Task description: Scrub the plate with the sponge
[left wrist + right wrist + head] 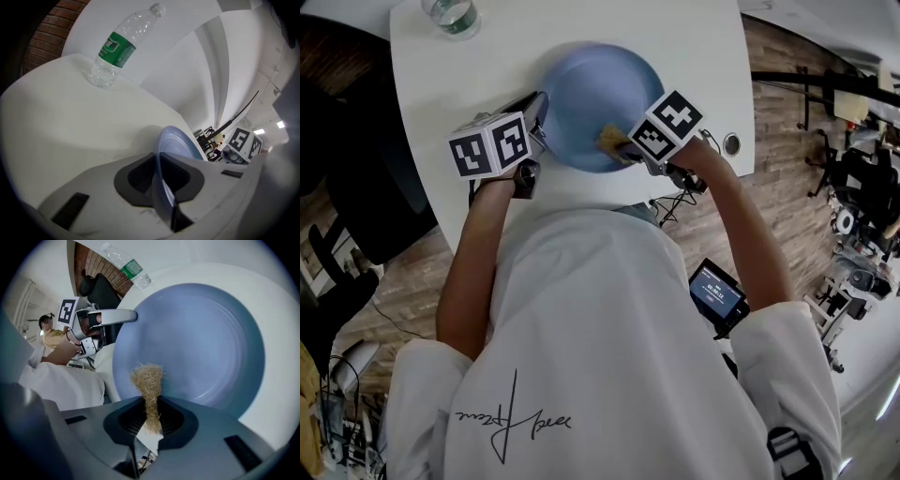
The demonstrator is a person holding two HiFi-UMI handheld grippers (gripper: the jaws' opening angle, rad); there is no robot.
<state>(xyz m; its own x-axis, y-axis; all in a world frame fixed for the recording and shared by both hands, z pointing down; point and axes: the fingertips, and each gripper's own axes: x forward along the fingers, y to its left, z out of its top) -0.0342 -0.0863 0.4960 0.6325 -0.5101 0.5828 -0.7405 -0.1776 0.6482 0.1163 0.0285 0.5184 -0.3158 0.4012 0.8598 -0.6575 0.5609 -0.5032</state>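
Observation:
A pale blue plate (598, 105) is held tilted above the white table (694, 56). My left gripper (536, 120) is shut on its left rim; in the left gripper view the plate (176, 143) runs edge-on between the jaws of the left gripper (161, 187). My right gripper (628, 150) is shut on a tan fibrous sponge (610, 140) at the plate's near right edge. In the right gripper view the sponge (147, 387) sticks up from the right gripper (149, 420) against the plate's face (201, 338).
A clear water bottle (450, 16) with a green label (117, 47) stands at the table's far left. The table's round edge drops to wooden floor. Cables hang near my right wrist, and a small screen device (717, 292) is at my right side.

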